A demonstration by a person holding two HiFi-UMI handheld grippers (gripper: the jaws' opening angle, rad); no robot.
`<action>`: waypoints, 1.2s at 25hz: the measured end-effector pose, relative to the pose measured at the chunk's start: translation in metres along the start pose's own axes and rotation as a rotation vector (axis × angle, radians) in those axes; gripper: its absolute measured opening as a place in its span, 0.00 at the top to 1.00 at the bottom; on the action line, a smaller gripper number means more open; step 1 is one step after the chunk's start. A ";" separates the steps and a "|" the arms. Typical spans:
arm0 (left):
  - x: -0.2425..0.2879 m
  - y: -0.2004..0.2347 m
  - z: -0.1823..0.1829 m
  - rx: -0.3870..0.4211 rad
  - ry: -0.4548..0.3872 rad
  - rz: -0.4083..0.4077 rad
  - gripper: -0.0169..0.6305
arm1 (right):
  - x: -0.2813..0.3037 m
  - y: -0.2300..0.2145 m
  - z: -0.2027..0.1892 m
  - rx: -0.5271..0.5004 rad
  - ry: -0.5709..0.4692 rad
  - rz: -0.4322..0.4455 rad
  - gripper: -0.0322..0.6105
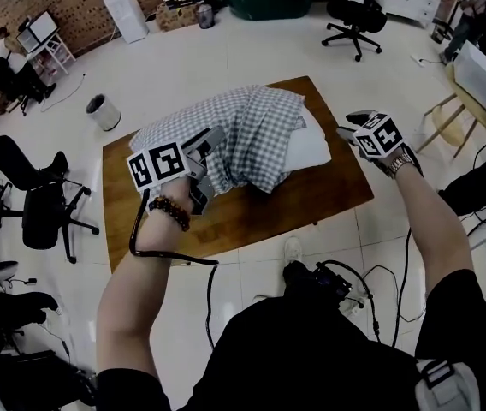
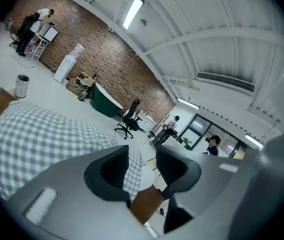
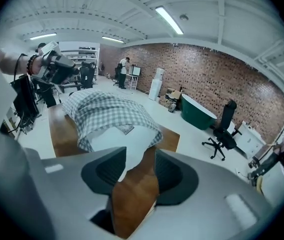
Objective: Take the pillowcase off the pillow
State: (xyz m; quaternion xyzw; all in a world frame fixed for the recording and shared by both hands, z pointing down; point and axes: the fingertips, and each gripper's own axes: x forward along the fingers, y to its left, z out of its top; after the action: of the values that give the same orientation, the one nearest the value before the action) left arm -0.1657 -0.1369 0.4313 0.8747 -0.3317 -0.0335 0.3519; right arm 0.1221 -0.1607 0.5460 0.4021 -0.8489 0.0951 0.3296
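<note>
Filling the middle of the head view, a brown wooden table [image 1: 226, 221] stands on a pale tiled floor and carries the 2 task things. The grey-and-white checked pillowcase [image 1: 243, 135] lies bunched across the upper centre of the tabletop, covering the left and middle of the pillow, with its open hem hanging loose toward the lower edge. The white pillow [image 1: 310, 148] shows bare only at its right end, where it sticks out of the cover and rests on the wood. The left gripper [image 2: 142, 156] is held at the left centre of the head view, right at the lower left edge of the checked cloth. In its own view its 2 jaws stand apart, with checked fabric, a strip of white pillow and wood seen through the gap, and the pads do not press on the cloth. The right gripper [image 3: 141, 171] is held at the right of the head view, near the bare end of the pillow but apart from it, its jaws spread with nothing between them. A dark beaded bracelet [image 1: 170, 211] circles the left wrist.
</note>
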 end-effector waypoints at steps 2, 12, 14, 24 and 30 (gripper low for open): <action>0.009 -0.006 0.010 0.059 0.036 0.000 0.73 | 0.000 -0.001 0.001 -0.005 -0.006 0.001 0.68; 0.104 -0.011 0.066 0.363 0.243 0.013 0.69 | 0.047 -0.067 0.008 0.047 -0.022 0.103 0.68; 0.141 -0.010 0.077 0.410 0.286 0.014 0.68 | 0.062 -0.095 0.007 0.063 -0.019 0.142 0.68; 0.303 0.029 0.135 0.613 0.581 0.051 0.58 | 0.141 -0.185 0.025 0.105 0.031 0.414 0.59; 0.374 0.077 0.147 0.677 0.757 0.020 0.57 | 0.193 -0.208 0.040 0.237 0.040 0.576 0.59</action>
State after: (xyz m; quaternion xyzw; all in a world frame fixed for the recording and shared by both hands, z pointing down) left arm 0.0397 -0.4912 0.4354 0.8873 -0.1816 0.3985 0.1444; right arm 0.1690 -0.4344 0.6162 0.1785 -0.9043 0.2908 0.2566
